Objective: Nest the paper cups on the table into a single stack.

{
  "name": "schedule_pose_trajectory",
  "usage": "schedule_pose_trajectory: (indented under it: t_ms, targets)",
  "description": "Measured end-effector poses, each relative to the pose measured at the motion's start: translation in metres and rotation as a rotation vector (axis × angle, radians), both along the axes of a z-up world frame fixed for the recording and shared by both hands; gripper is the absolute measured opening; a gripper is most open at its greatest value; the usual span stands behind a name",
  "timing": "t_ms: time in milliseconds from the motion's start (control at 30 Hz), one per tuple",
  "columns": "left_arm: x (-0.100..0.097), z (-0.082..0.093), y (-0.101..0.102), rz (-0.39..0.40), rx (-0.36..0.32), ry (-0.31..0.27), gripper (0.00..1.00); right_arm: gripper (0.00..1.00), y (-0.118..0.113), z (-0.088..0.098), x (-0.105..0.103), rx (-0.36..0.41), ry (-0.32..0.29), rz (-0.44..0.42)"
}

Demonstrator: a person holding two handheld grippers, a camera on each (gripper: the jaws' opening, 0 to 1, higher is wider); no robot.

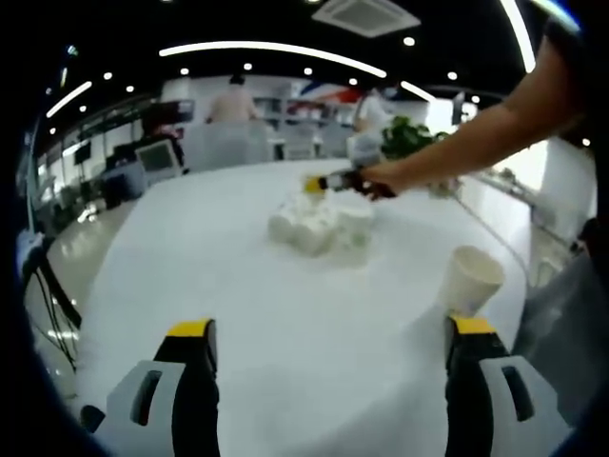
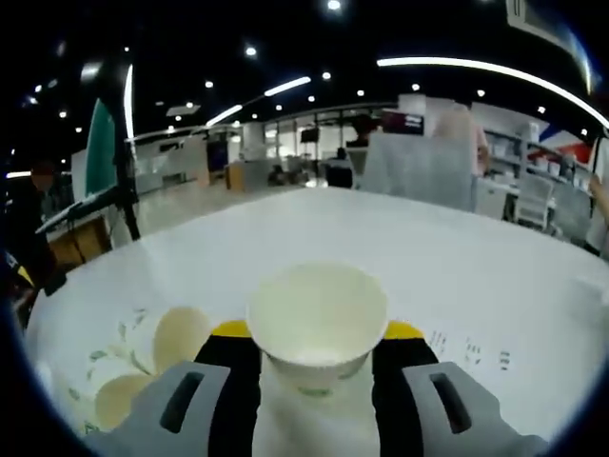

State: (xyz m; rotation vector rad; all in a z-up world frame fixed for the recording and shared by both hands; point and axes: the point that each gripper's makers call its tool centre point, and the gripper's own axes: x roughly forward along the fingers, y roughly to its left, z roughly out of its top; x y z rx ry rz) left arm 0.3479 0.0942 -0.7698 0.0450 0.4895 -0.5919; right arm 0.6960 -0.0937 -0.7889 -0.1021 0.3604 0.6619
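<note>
Right gripper view: right hand-held gripper (image 2: 316,347) clamps a cup (image 2: 317,319) (light, crushable) below its rim; left hand-held gripper (image 1: 330,347) gapes empty.

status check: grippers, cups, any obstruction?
Right gripper shut on paper cup. Left gripper open, empty. Cup cluster mid-table; lone cup near the left gripper. Nothing blocking.

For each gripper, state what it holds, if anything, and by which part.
The right gripper clamps a paper cup by its side wall, just under the rim. The left gripper is open and holds nothing.
</note>
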Motion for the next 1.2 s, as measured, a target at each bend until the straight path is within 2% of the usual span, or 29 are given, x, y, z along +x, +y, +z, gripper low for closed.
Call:
schedule_pose_trajectory:
  t_ms: [167, 567, 1200]
  targets:
    - [0.000, 0.000, -0.002, 0.002, -0.022, 0.009, 0.99, 0.42, -0.002, 0.012, 0.002, 0.010, -0.018, 0.002]
    - [0.000, 0.005, -0.003, -0.010, -0.012, 0.011, 0.99, 0.41, -0.006, 0.040, 0.004, 0.018, -0.042, 0.003]
    - [-0.005, 0.017, -0.007, -0.015, -0.007, -0.010, 0.99, 0.42, -0.004, 0.106, 0.006, -0.002, -0.094, 0.044]
